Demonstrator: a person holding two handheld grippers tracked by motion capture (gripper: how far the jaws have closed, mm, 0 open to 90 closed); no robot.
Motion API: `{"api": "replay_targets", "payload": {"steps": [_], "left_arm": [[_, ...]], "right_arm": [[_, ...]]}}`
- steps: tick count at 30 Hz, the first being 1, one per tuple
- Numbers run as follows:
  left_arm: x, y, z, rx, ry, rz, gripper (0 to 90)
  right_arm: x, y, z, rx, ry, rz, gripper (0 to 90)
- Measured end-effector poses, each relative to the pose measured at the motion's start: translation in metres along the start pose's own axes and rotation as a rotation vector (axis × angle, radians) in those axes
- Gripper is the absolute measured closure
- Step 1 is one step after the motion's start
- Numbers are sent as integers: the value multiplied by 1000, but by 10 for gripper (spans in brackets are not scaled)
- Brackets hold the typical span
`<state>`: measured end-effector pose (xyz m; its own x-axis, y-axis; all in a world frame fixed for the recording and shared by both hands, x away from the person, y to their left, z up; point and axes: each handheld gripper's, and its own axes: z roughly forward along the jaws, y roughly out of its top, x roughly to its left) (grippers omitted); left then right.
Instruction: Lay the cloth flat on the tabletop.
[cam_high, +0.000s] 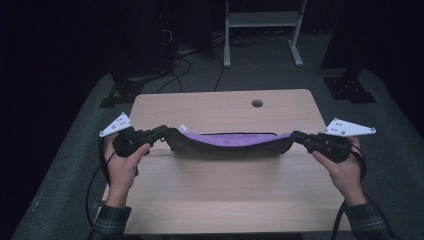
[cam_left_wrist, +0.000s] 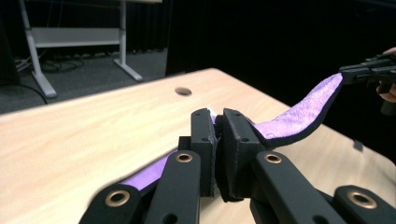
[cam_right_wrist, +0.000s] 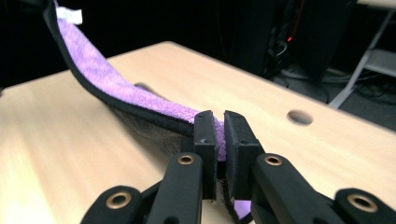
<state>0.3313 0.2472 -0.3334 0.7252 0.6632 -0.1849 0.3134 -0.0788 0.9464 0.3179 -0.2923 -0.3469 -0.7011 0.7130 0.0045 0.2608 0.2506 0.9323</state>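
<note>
Two forearms in plaid sleeves (cam_high: 111, 220) entering from the near edge of the high view, one hand (cam_high: 121, 167) on each gripper. Two grippers in all, one purple cloth, one table.

Nearest in the left gripper view: the left gripper (cam_left_wrist: 218, 135), its two black jaws pressed together on one end of the purple cloth (cam_left_wrist: 299, 116), a sliver of purple fabric and dark edging pinched between the pads. Same picture in the right gripper view: the right gripper (cam_right_wrist: 219, 135), two jaws clamped on the opposite end of the cloth, purple pile and a black border squeezed in the narrow gap.

Further out, one single cloth slung between the two grippers above the wooden table (cam_high: 215, 200), sagging in the middle, purple face up, dark trim along the edges. One small white label (cam_high: 183, 128) at the left end. Underside of the sag close to the tabletop; touching or not, cannot tell.

One grey three-cornered plate (cam_high: 116, 124) on each gripper, two counted.

Beyond the cloth, one round hole (cam_high: 257, 103) near the far edge of the table. Past the table, grey floor, loose cables (cam_high: 177, 65), and one white metal frame (cam_high: 262, 30) with two legs.
</note>
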Motion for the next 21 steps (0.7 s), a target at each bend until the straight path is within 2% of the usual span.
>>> {"api": "replay_targets", "payload": {"steps": [3, 7, 13, 21], "left_arm": [[-7, -12, -10, 21, -3, -3, 831], [-14, -36, -19, 64, -9, -22, 830], [-15, -76, -26, 130, -15, -87, 830], [-21, -110, -31, 206, -30, -148, 830]], "right_arm": [[9, -14, -5, 37, 23, -4, 838], [16, -35, -7, 88, 56, 16, 838], [26, -62, -6, 167, 104, 36, 837], [38, -88, -4, 255, 146, 51, 835]]}}
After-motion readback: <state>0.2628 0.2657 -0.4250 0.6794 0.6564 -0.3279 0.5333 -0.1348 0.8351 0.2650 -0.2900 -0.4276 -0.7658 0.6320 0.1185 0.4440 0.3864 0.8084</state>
